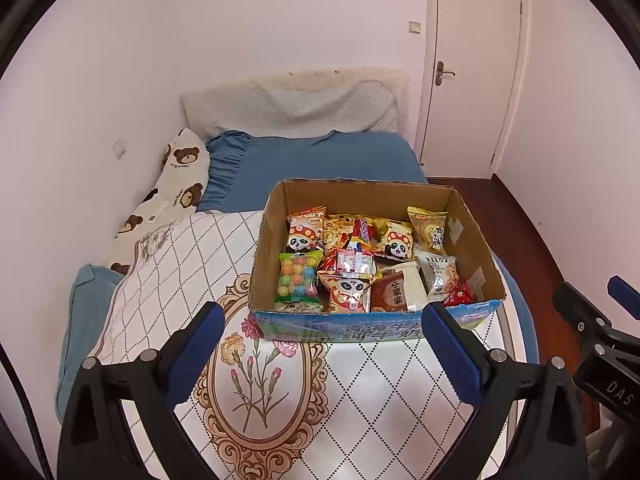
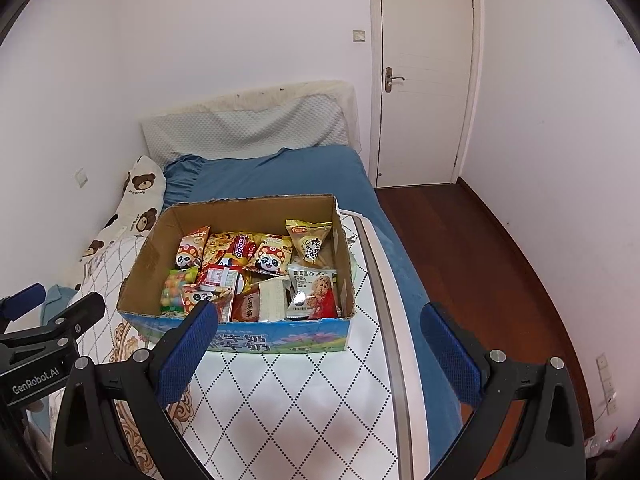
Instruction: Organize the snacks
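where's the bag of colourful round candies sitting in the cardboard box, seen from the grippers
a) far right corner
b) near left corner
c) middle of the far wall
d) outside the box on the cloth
b: the candy bag lies against the left wall of the cardboard box, by the near wall that faces the grippers; the right wrist view shows it in the same near left corner.

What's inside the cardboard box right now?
The cardboard box holds loose snack packets: a candy-ball bag, panda packs, a brown packet. Lower layers are covered.
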A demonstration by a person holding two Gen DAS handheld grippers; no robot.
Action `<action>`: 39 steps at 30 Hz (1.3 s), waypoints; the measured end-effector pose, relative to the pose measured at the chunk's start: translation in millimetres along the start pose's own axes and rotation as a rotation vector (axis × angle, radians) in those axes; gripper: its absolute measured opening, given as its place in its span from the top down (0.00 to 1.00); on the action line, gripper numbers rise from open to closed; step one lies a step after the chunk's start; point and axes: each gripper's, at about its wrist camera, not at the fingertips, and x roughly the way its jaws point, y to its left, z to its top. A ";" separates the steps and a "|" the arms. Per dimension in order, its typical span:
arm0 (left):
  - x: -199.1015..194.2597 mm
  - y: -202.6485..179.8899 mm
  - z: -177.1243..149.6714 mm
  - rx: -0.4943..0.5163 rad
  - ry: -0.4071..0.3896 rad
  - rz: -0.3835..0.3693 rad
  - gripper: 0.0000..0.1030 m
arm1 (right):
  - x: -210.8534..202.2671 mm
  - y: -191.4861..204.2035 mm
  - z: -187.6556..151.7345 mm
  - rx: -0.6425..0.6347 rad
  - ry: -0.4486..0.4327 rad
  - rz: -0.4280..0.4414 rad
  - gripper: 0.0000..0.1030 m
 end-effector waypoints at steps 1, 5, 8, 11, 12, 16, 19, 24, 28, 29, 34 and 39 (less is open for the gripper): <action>0.4 0.7 0.5 -0.003 0.003 -0.002 0.02 | 0.0 0.0 -0.2 0.001 0.002 0.004 0.00; -2.3 -0.6 1.5 0.006 0.000 -0.008 0.02 | 1.0 0.9 -0.2 0.004 0.009 0.019 0.00; -4.1 -1.1 1.6 0.011 -0.006 -0.010 0.02 | -0.3 1.8 0.1 0.004 0.008 0.019 0.00; -4.5 -1.1 1.7 0.012 -0.007 -0.012 0.02 | -0.6 2.1 0.1 0.004 0.006 0.017 0.00; -4.9 -1.0 2.1 0.012 -0.008 -0.012 0.02 | -1.3 1.3 -0.1 0.005 0.005 0.016 0.00; -5.2 -1.3 1.6 0.013 -0.007 -0.013 0.02 | -2.0 1.1 0.3 0.006 0.003 0.016 0.00; -5.3 -1.2 1.9 0.013 -0.009 -0.013 0.02 | -1.9 1.1 0.3 0.007 0.004 0.017 0.00; -6.4 -1.3 1.4 0.017 -0.013 -0.015 0.02 | -3.5 1.1 1.3 0.007 0.005 0.017 0.00; -6.7 -1.5 1.6 0.019 -0.011 -0.014 0.02 | -5.1 0.4 1.7 0.009 0.003 0.019 0.00; -6.4 -1.5 1.7 0.016 -0.011 -0.015 0.02 | -5.4 -0.3 2.0 0.011 0.004 0.020 0.00; -6.5 -1.4 0.7 0.016 -0.002 -0.019 0.02 | -6.9 0.4 1.7 0.007 0.003 0.014 0.00; -7.3 0.6 -2.3 0.022 -0.001 -0.021 0.02 | -6.4 0.2 0.6 0.004 0.005 0.015 0.00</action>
